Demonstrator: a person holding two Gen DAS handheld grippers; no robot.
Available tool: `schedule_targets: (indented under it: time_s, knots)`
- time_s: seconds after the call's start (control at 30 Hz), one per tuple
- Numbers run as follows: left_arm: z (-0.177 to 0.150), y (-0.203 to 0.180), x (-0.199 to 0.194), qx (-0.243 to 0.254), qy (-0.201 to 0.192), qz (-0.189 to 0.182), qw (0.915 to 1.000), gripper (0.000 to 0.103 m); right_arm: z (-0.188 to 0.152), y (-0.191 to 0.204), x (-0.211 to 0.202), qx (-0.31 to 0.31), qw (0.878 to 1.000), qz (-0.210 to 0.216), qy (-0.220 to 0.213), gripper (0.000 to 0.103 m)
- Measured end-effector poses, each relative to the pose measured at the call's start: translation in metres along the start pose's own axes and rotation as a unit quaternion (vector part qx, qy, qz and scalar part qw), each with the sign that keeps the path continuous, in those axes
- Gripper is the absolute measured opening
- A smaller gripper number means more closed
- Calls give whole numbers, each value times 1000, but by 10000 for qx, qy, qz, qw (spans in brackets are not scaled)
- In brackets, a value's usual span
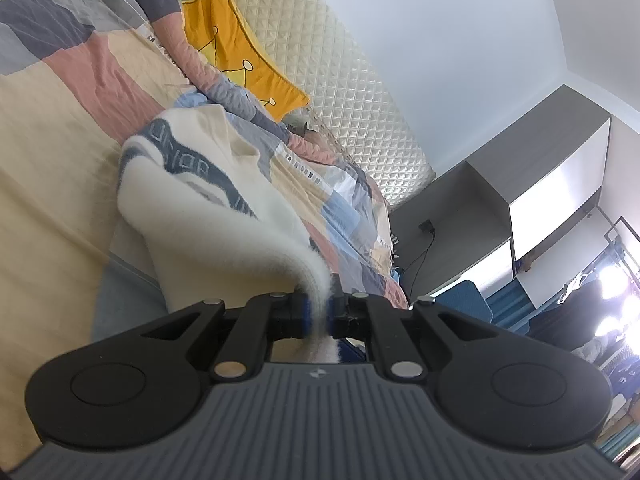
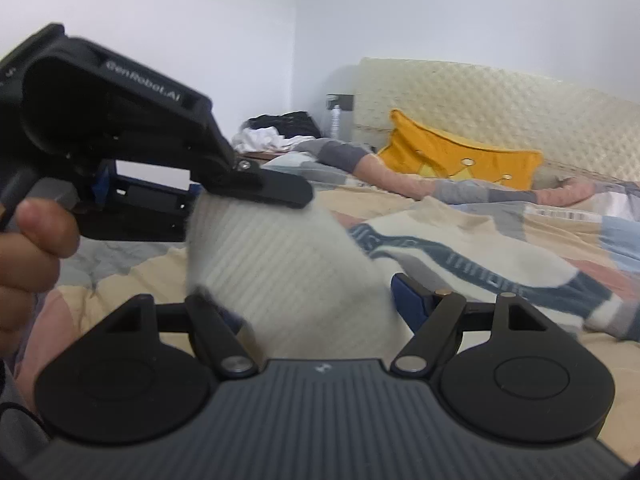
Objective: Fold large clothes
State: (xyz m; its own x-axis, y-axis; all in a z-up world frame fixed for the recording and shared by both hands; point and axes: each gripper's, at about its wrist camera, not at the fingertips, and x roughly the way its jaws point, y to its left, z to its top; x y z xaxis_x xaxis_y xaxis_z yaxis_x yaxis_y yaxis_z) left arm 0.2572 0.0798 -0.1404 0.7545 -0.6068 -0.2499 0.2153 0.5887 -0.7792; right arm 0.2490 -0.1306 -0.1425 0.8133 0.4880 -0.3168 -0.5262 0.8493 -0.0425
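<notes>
Together we lift one edge of the cream sweater (image 1: 208,208) off the patchwork quilt (image 1: 72,92). Our left gripper (image 1: 318,314) is clamped tight on a fuzzy fold, holding it up so the body hangs toward the bed. Our right gripper (image 2: 320,304) stands wide, ribbed knit between its jaws but unpinched, probably lining up a second hold. White lettering on the left gripper's housing reads "enRobot.AI"; the sweater's navy band lettering stays unreadable.
</notes>
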Motion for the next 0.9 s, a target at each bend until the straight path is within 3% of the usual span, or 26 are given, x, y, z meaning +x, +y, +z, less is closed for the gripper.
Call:
schedule_targets:
  time_s: [0.07,0.2,0.23,0.33,0.57,0.7,0.83,0.9]
  knots:
    - [0,0,-1,3,-4,0,10000,9,-1,3,2,23,9999,115,49,67]
    - [-1,1,-2,-9,-124,76,9999,10,-2,-1,16,203,9995,196,169,19]
    - [-2,1,-3,-35,-200,36,9998,10,-2,-1,15,291,9991,250,162,14]
    - [-1,4,-8,-57,-305,-94,9995,13,6,-16,17,917,9941,538,197,13]
    - [-2,2,-14,109,-636,-204,9977,30,37,-82,16,1362,9904,194,98,12]
    - [-6,16,-2,-30,-468,410,9981,33,42,-144,8,2034,9788,-182,-149,12]
    - [-13,31,27,-77,-141,1212,9925,34,29,-191,-6,2882,9553,-510,-426,12]
    - [-16,37,43,-90,-8,1438,9896,36,22,-204,-7,3074,9477,-723,-465,12]
